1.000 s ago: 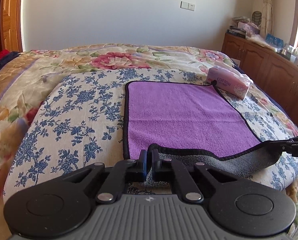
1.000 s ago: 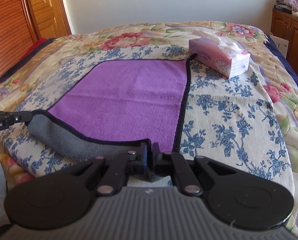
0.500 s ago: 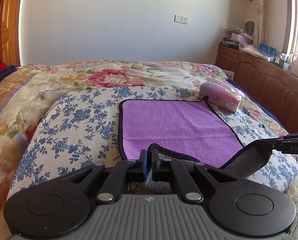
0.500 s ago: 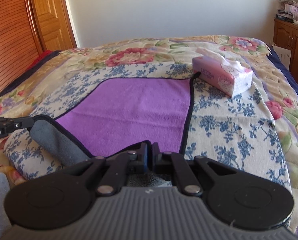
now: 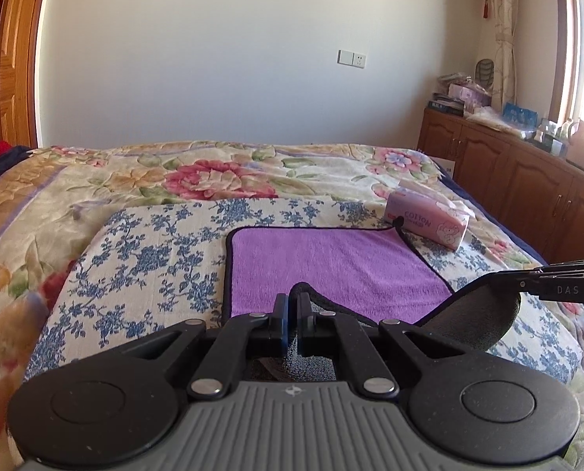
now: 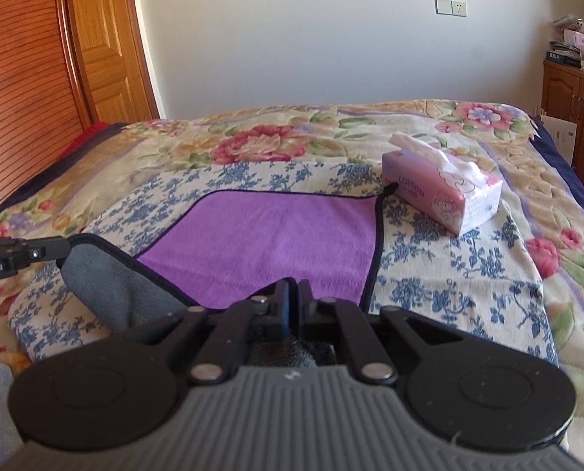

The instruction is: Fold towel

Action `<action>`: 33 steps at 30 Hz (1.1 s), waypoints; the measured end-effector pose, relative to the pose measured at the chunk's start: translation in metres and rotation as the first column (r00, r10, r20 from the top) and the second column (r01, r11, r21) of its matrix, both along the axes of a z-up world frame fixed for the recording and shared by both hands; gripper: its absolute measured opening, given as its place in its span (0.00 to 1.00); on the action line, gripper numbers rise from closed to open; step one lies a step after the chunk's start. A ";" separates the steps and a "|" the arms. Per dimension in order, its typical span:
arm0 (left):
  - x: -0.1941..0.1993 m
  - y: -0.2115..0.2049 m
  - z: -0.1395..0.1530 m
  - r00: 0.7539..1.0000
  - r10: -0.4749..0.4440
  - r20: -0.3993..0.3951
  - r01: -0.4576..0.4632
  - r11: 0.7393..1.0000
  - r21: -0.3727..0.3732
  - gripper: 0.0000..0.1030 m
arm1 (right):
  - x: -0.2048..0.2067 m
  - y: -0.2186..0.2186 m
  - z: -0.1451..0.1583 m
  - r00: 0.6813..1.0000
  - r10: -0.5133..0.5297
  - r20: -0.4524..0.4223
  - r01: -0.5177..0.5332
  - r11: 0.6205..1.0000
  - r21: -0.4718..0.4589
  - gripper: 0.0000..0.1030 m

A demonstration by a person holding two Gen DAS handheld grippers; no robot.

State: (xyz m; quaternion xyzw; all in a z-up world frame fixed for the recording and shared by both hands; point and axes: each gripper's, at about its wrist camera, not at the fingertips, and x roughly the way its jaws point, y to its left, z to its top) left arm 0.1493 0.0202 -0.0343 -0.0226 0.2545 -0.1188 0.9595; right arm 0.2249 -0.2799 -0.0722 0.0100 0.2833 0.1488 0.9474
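We had the left gripper (image 5: 291, 314) pinched down on the near left corner of the purple towel (image 5: 331, 263), and the right gripper (image 6: 293, 302) pinched likewise on the near right corner, each with its jaws closed to a thin gap with cloth between them. The towel lay on the blue-flowered cloth (image 5: 154, 259) spread over the bed (image 5: 95, 188), its far half flat, its near edge lifted so that the grey underside (image 6: 107, 286) showed in a sagging curve between the two grippers. To do this fold well, we judged that both corners should travel forward together at equal height, kept taut enough to flatten the sag, and come down square on the far corners so the black hems met. The tissue pack (image 6: 444, 192) sat just beside the far right corner, apparently touching the hanging loop (image 6: 390, 187) there; we reckoned the right gripper might nudge it on landing. A wooden cabinet (image 5: 527, 192) cluttered with small things stood well apart to the right, and a wooden door (image 6: 103, 51) to the left; neither was in our way.
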 end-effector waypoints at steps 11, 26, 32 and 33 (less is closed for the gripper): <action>0.020 0.001 0.007 1.000 0.010 0.026 -0.010 1.000 -0.010 0.04 | 0.015 -0.001 0.006 0.999 0.009 0.047 -0.008 1.000 -0.029 0.05; 0.045 -0.002 0.007 0.999 0.004 0.037 -0.004 1.000 0.002 0.04 | 0.039 0.001 0.004 0.996 0.048 0.070 -0.044 0.998 -0.052 0.04; 0.057 -0.005 0.006 0.999 -0.005 0.041 0.004 1.000 0.006 0.04 | 0.045 -0.002 0.008 0.995 0.036 0.094 -0.032 0.998 -0.052 0.04; 0.059 -0.006 0.006 0.999 -0.007 0.041 0.007 1.000 0.006 0.04 | 0.047 -0.003 0.008 0.995 0.033 0.098 -0.028 0.998 -0.052 0.04</action>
